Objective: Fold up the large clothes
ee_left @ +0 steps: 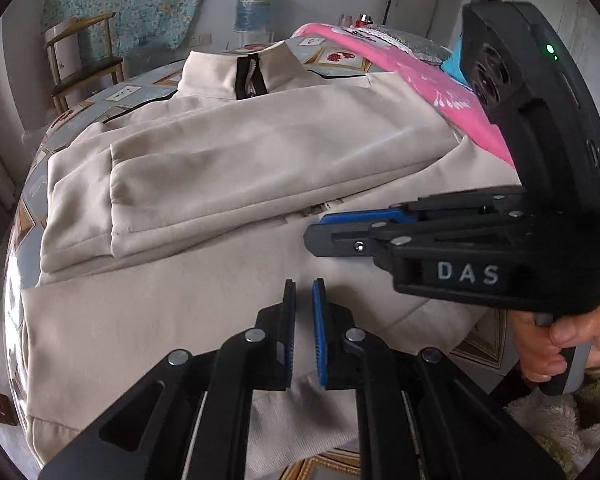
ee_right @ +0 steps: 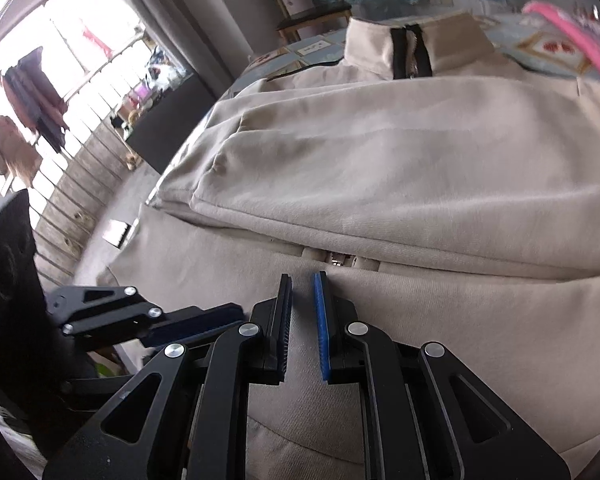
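Lying across the tiled worktop (ee_left: 132, 92) is a beige zip-front jacket (ee_left: 260, 152), collar pointing away, sleeves folded across its chest, hem overhanging the near edge. Left tongs (ee_left: 303, 292) and right tongs (ee_right: 303, 284) are hovering over the hem, narrow, gripping nothing.

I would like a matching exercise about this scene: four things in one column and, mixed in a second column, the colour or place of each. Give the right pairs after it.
Things:
1. jacket
2. zipper tape at the collar
3. garment beside the jacket
4. water bottle

Descriptions:
A. pink
B. beige, spread on the table with a sleeve folded across
C. blue, standing at the back wall
D. black

Pairs: 1-B, 2-D, 3-A, 4-C
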